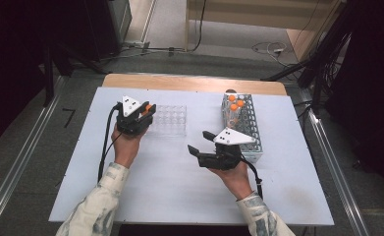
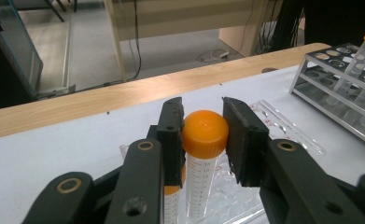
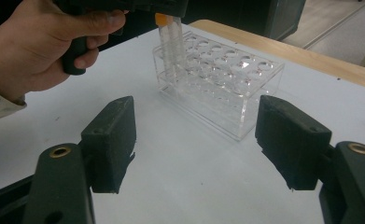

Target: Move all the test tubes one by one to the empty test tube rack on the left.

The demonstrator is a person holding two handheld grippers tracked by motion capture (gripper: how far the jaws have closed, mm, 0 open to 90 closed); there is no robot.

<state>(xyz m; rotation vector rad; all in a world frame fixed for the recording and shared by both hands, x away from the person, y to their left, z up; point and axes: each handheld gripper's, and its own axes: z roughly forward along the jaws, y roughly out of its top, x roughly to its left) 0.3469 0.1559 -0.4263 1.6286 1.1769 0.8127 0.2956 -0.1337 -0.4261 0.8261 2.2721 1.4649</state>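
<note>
An orange-capped tube (image 2: 205,133) stands upright in the near-left corner of a clear plastic rack (image 1: 172,120). My left gripper (image 2: 203,116) is over it, and its pads lie against both sides of the cap. A second orange-capped tube (image 2: 172,203) stands right beside it, partly hidden by the left jaw. From above, the left gripper (image 1: 149,110) sits at the clear rack's left end. My right gripper (image 1: 199,141) hovers open over bare table, in front of the clear rack (image 3: 227,79), with nothing between its jaws (image 3: 196,135). Both tubes (image 3: 171,42) stand at the rack's far-left end there.
A metal wire rack (image 1: 246,128) stands at the right of the table with several orange-capped tubes (image 1: 234,104) at its far end. The white mat (image 1: 155,187) lies on a wooden tabletop whose far edge (image 1: 194,82) shows behind it. Cables trail from both grippers.
</note>
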